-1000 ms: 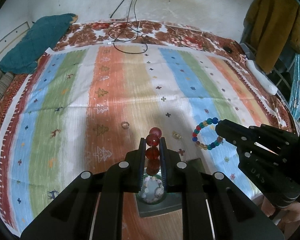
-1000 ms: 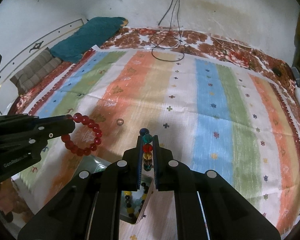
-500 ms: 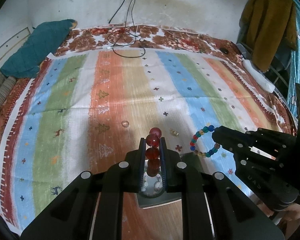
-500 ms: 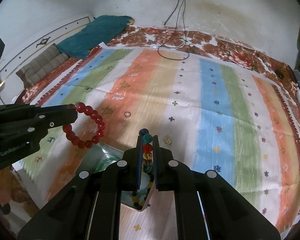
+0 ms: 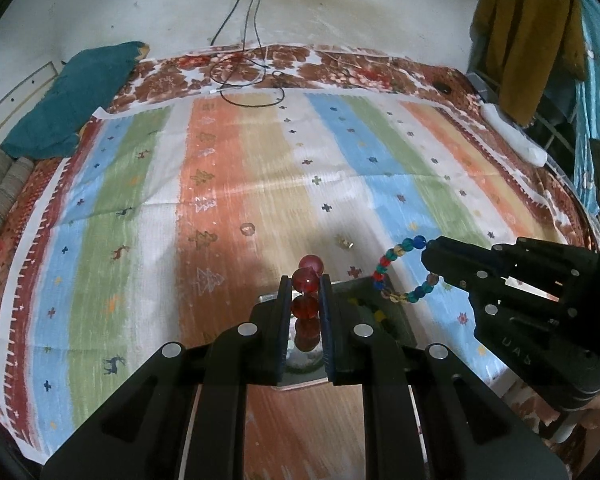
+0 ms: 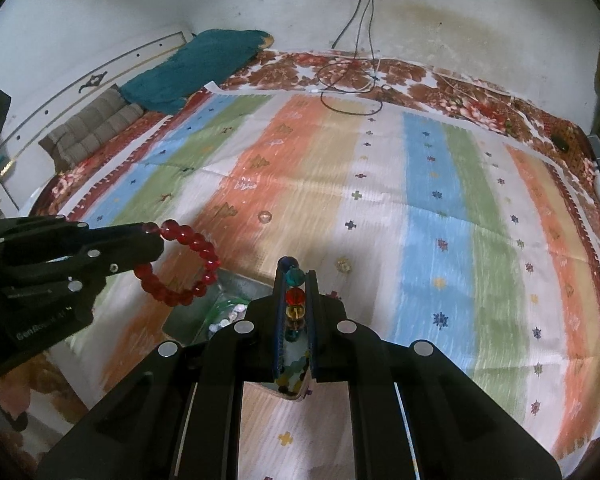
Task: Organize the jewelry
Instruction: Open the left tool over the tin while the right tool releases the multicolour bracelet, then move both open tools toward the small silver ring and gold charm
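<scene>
My left gripper [image 5: 306,292] jaws clamp the red bracelet [image 6: 184,268]; right gripper [image 6: 296,292] jaws clamp the multicolour bracelet [image 5: 400,270], box [image 6: 204,312] at 9 o'clock.

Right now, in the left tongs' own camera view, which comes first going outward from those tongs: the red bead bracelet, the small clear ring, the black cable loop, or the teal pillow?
1. Red bead bracelet, pinched in the left tongs.
2. Small clear ring, lying on the striped cloth just ahead, slightly left.
3. Coiled black cable loop, at the cloth's far edge.
4. Teal pillow, far-left corner; too close to call against the cable.
</scene>
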`<move>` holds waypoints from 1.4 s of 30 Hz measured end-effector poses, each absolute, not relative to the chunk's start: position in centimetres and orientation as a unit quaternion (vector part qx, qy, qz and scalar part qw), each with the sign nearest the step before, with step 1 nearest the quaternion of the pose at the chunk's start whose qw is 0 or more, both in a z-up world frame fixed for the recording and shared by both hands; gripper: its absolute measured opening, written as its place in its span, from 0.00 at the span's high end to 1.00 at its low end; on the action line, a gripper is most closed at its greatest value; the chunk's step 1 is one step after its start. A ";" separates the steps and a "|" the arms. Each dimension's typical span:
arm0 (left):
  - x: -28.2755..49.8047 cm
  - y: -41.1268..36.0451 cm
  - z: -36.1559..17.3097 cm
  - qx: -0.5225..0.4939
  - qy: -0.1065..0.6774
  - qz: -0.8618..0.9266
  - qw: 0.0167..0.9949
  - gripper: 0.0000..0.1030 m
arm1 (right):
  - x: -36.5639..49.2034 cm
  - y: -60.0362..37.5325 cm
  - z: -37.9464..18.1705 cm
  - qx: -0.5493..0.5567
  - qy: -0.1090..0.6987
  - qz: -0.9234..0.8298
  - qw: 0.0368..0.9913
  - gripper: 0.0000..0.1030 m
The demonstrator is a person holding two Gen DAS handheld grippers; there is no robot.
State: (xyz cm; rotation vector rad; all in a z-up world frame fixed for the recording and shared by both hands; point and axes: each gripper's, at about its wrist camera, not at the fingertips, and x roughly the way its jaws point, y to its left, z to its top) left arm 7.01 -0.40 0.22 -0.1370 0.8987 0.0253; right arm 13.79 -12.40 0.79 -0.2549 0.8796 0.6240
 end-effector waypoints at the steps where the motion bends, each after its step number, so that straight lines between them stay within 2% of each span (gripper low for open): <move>1: 6.9 -0.5 0.2 -0.064 0.434 0.012 0.898 0.87 | 13.6 -12.4 0.7 -0.121 0.418 0.296 0.850 0.90; 14: 6.4 -0.1 0.0 -0.093 0.436 0.020 0.895 0.86 | 13.0 -12.9 0.4 -0.120 0.431 0.291 0.846 0.89; 16: 6.4 0.4 -0.1 -0.099 0.437 0.029 0.894 0.84 | 13.4 -13.1 0.2 -0.116 0.435 0.284 0.847 0.86; 18: 6.5 0.8 -0.1 -0.103 0.438 0.035 0.893 0.81 | 13.7 -13.3 0.1 -0.113 0.439 0.279 0.847 0.73; 25: 7.0 2.1 -0.4 -0.114 0.441 0.054 0.888 0.68 | 15.1 -13.6 -0.5 -0.109 0.450 0.265 0.846 0.72; 29: 7.4 2.5 -0.7 -0.118 0.446 0.061 0.885 0.64 | 15.6 -13.6 -0.6 -0.107 0.454 0.260 0.846 0.68; 31: 7.7 2.7 -0.9 -0.119 0.448 0.064 0.884 0.58 | 15.9 -13.5 -0.7 -0.107 0.456 0.257 0.845 0.65; 38: 8.9 3.4 -1.3 -0.123 0.455 0.073 0.879 0.47 | 17.2 -13.2 -1.5 -0.108 0.468 0.248 0.841 0.60; 42: 9.9 3.7 -1.6 -0.122 0.460 0.077 0.876 0.44 | 18.0 -12.9 -1.8 -0.107 0.473 0.244 0.840 0.56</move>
